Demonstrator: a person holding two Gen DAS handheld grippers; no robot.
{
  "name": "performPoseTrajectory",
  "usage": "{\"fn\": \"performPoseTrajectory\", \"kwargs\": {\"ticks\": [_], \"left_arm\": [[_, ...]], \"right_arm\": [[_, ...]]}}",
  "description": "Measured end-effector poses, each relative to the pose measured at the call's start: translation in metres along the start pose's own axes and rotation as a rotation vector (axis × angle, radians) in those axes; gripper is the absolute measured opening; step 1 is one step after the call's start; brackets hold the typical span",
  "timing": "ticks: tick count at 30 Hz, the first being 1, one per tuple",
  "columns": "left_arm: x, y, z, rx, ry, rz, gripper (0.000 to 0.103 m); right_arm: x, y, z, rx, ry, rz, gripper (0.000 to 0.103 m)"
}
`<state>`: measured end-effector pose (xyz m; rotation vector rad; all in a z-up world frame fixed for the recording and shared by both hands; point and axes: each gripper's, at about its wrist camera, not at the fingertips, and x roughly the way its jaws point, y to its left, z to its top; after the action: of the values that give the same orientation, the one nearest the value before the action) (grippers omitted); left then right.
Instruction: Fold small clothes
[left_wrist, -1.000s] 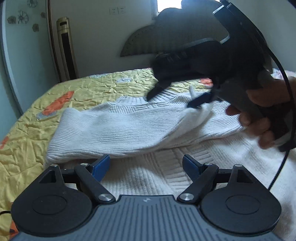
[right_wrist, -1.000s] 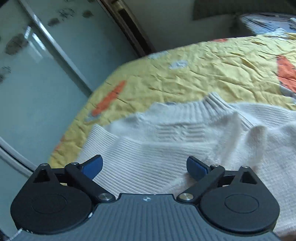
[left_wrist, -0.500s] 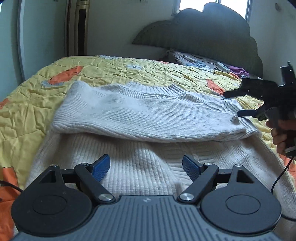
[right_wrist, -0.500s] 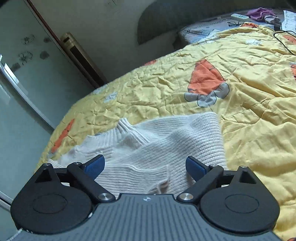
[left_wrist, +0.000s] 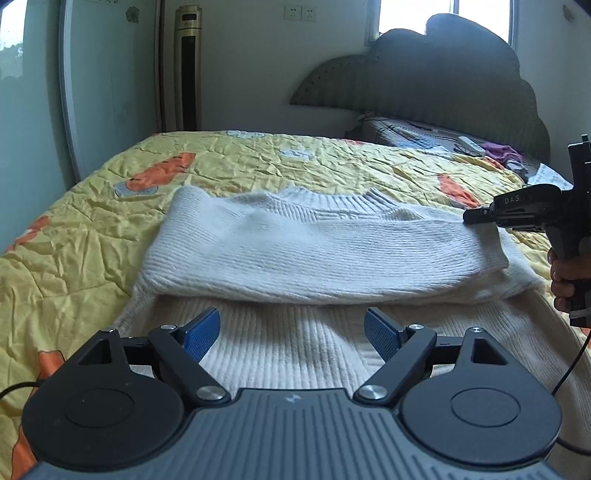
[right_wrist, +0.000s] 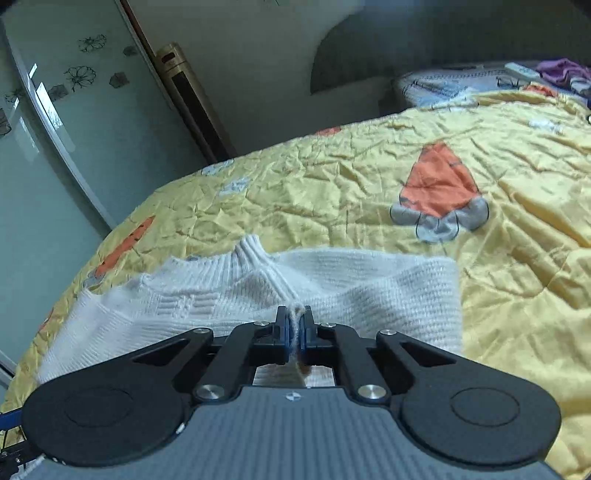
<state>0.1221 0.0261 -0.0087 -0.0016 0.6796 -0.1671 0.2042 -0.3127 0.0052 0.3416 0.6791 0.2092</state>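
Note:
A white knitted sweater (left_wrist: 317, 254) lies on the yellow bedspread (left_wrist: 92, 240), with one sleeve folded flat across its chest. My left gripper (left_wrist: 291, 334) is open and empty, hovering over the sweater's lower body. My right gripper (right_wrist: 294, 326) is shut on a pinch of the sweater (right_wrist: 369, 291) near its right shoulder edge. The right gripper also shows at the right edge of the left wrist view (left_wrist: 476, 218), its tips touching the sweater's right side.
The bedspread (right_wrist: 461, 166) has orange and grey patches. A dark headboard (left_wrist: 443, 88), pillows and small items lie at the far right. A tall standing unit (left_wrist: 186, 66) and a glass door (right_wrist: 55, 129) stand beyond the bed's left side.
My right gripper has shut on the sweater's right edge; it was open half a second ago. The left gripper has pulled back a little and stays open.

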Motion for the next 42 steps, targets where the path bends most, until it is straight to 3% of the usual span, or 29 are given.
{"fn": "performPoseTrajectory", "kwargs": {"ticks": [4, 6, 7, 10, 12, 13, 15, 17, 18, 25, 34, 42], "left_arm": [[0.010, -0.002, 0.002, 0.004, 0.018, 0.036, 0.086], [0.013, 0.000, -0.002, 0.006, 0.038, 0.050, 0.086], [0.013, 0.001, -0.005, 0.005, 0.042, 0.047, 0.086], [0.014, 0.004, -0.010, 0.001, 0.056, 0.048, 0.086], [0.015, 0.005, -0.012, -0.004, 0.064, 0.050, 0.086], [0.014, 0.005, -0.012, -0.007, 0.065, 0.049, 0.086], [0.012, 0.004, -0.013, -0.010, 0.066, 0.047, 0.086], [0.008, 0.003, -0.015, -0.005, 0.068, 0.048, 0.086], [0.006, 0.002, -0.016, -0.001, 0.066, 0.049, 0.086], [-0.005, 0.004, -0.026, 0.014, 0.070, 0.073, 0.086], [-0.033, 0.018, -0.042, -0.018, 0.069, 0.053, 0.086], [-0.095, 0.065, -0.088, -0.037, 0.011, -0.023, 0.086]], "right_arm": [[0.016, 0.012, 0.006, -0.084, -0.003, -0.065, 0.012], [0.027, 0.014, 0.002, -0.099, 0.070, -0.109, 0.023], [0.024, 0.014, -0.001, -0.098, 0.063, -0.132, 0.033], [-0.008, 0.026, -0.012, -0.126, -0.041, -0.186, 0.056], [-0.027, 0.036, -0.019, -0.178, -0.069, -0.149, 0.069], [-0.031, 0.041, -0.024, -0.206, -0.049, -0.121, 0.080], [-0.025, 0.047, -0.032, -0.254, 0.037, -0.120, 0.087], [-0.016, 0.046, -0.040, -0.282, 0.109, -0.182, 0.085], [-0.018, 0.046, -0.044, -0.273, 0.103, -0.201, 0.085], [-0.072, 0.041, -0.064, -0.104, 0.015, -0.067, 0.092], [-0.154, 0.033, -0.109, -0.084, -0.016, -0.016, 0.097], [-0.222, 0.006, -0.172, -0.044, -0.049, 0.072, 0.102]]}}
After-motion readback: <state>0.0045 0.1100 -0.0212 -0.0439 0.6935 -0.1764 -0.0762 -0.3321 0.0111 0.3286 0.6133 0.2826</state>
